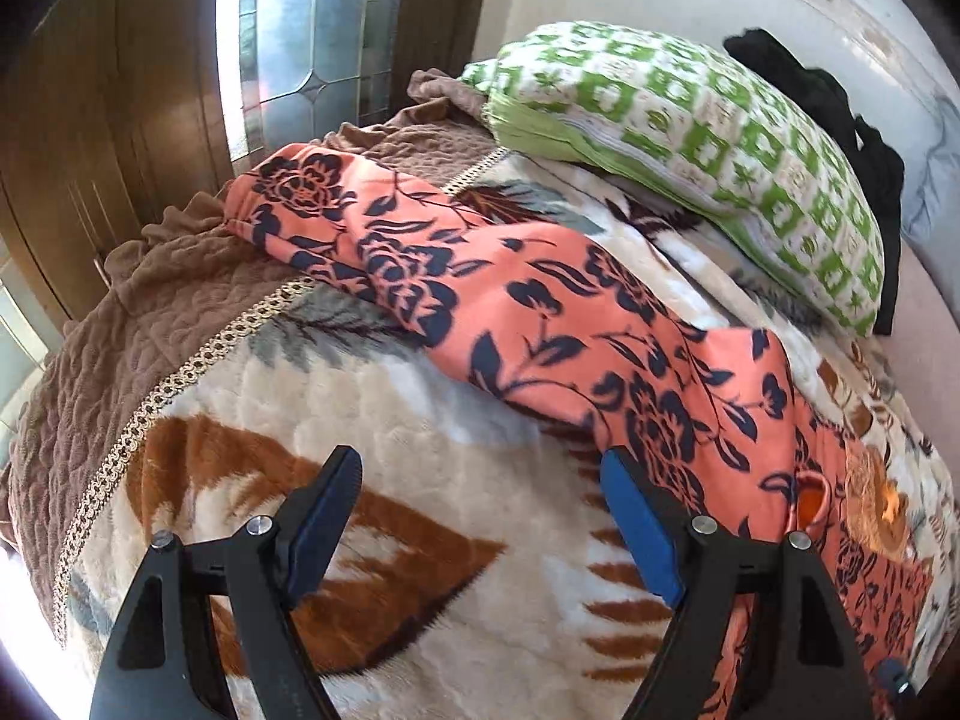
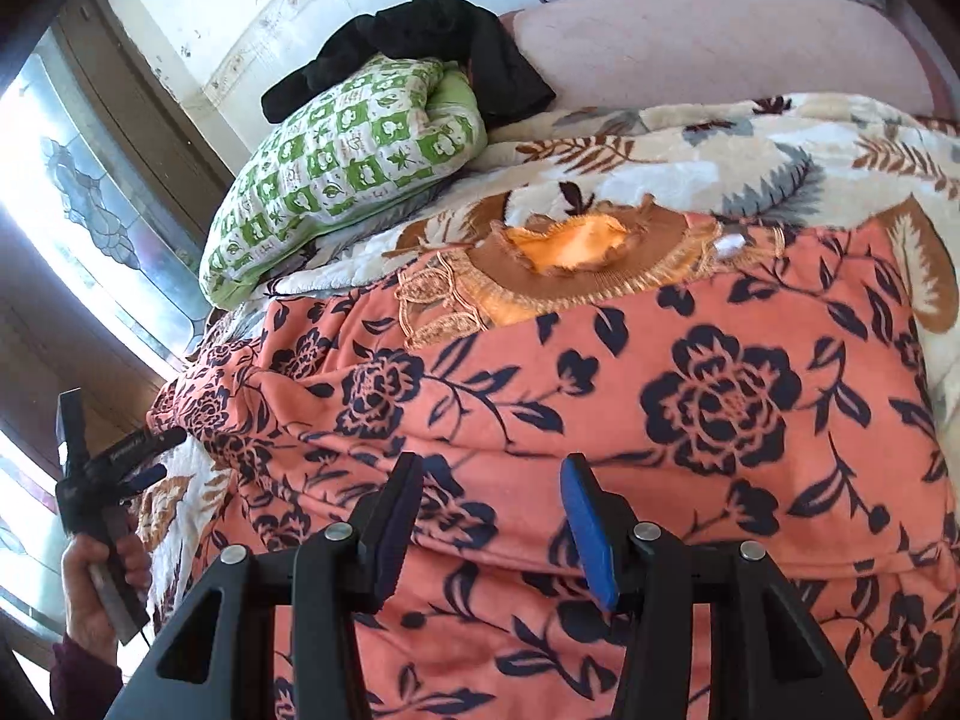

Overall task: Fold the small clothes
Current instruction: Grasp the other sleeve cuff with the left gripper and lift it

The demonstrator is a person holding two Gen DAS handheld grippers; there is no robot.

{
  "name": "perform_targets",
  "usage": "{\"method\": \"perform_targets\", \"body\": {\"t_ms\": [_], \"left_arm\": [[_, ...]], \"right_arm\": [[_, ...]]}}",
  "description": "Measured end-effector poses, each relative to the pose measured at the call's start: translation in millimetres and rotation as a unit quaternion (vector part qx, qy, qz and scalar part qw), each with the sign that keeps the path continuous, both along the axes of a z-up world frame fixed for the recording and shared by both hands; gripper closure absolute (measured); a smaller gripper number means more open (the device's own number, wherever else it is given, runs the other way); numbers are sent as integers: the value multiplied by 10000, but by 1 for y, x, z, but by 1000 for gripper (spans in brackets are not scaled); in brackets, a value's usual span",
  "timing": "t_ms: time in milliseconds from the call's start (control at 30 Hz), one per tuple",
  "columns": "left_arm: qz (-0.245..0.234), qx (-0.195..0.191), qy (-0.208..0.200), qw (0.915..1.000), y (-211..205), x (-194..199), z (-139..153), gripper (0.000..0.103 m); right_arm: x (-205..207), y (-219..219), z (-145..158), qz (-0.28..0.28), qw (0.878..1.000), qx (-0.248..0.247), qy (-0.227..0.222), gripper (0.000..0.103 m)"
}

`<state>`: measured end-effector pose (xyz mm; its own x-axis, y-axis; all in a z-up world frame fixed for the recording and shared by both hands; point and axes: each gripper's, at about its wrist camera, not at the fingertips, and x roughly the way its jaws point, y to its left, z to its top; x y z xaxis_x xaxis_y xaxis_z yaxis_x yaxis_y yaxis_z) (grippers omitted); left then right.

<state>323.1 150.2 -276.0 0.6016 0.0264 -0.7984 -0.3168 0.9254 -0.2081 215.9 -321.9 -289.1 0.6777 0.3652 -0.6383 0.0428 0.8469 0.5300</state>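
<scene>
An orange garment with a dark blue flower print [image 1: 540,312] lies spread on a bed; one sleeve stretches to the far left. In the right wrist view the garment's body [image 2: 660,396] fills the frame, its brown knitted collar [image 2: 576,282] at the far edge. My left gripper [image 1: 480,468] is open and empty, above the blanket beside the sleeve, its right finger close to the cloth. My right gripper [image 2: 489,471] is open and empty, just above the garment's body. The left gripper also shows in the right wrist view [image 2: 162,456], held in a hand at the garment's left side.
A plush cream blanket with brown leaf print [image 1: 420,540] covers the bed, over a brown quilted cover [image 1: 132,324]. A green and white pillow [image 1: 708,138] with black clothing [image 1: 840,114] lies at the head. A pink headboard [image 2: 720,42], a wooden wardrobe and a window stand around.
</scene>
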Motion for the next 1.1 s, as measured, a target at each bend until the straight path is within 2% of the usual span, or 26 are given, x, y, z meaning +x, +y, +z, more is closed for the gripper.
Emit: {"method": "perform_targets", "body": {"t_ms": [67,100,167,267,333,367,400,500,600,700,767,833,867,900,1000,1033,1100], "left_arm": [[143,-300,-11,9994,19,2,0,21],[192,-454,-42,9988,27,2,-1,21],[301,-813,-10,9962,43,4,-7,21],[505,-1546,59,9867,63,14,-21,20],[640,-1796,-28,9816,71,22,-22,18],[691,-1938,-62,9786,75,27,-22,14],[738,-2125,-72,9743,79,32,-23,11],[1080,-2573,-64,9603,103,47,-25,11],[1503,-2798,-113,9482,131,52,-24,11],[1763,-3315,-58,9268,149,59,-31,11],[1856,-3470,-10,9193,153,63,-31,11],[1825,-3669,-179,9120,154,62,-27,11],[1791,-3695,-233,9115,152,58,-22,11],[1691,-3649,-223,9153,150,52,-18,11],[1378,-3131,-173,9395,146,45,-6,11],[1400,-2982,-259,9438,150,44,-3,11],[1413,-2878,-487,9460,163,41,-2,11]], "right_arm": [[-7,-8,-19,48,9997,218,66,51],[-9,-9,-27,61,9995,318,45,55],[-17,-14,-31,47,9983,541,-191,55],[-18,-20,-36,110,9964,794,-258,55],[-19,-25,-40,115,9939,1050,-326,55],[-18,-28,-42,115,9925,1176,-326,55],[-18,-29,-43,111,9913,1272,-317,55],[-15,-29,-44,112,9908,1316,-288,55],[-15,-24,-42,120,9929,1147,-293,55],[-14,-25,-43,110,9927,1163,-291,55],[-14,-26,-45,106,9924,1192,-297,55],[-15,-26,-45,105,9924,1183,-313,55],[-15,-26,-45,103,9924,1185,-320,55],[-15,-27,-45,105,9922,1198,-325,55],[-15,-28,-46,106,9915,1249,-335,55],[-15,-28,-46,103,9915,1253,-339,55],[-15,-27,-46,97,9915,1252,-341,55]]}}
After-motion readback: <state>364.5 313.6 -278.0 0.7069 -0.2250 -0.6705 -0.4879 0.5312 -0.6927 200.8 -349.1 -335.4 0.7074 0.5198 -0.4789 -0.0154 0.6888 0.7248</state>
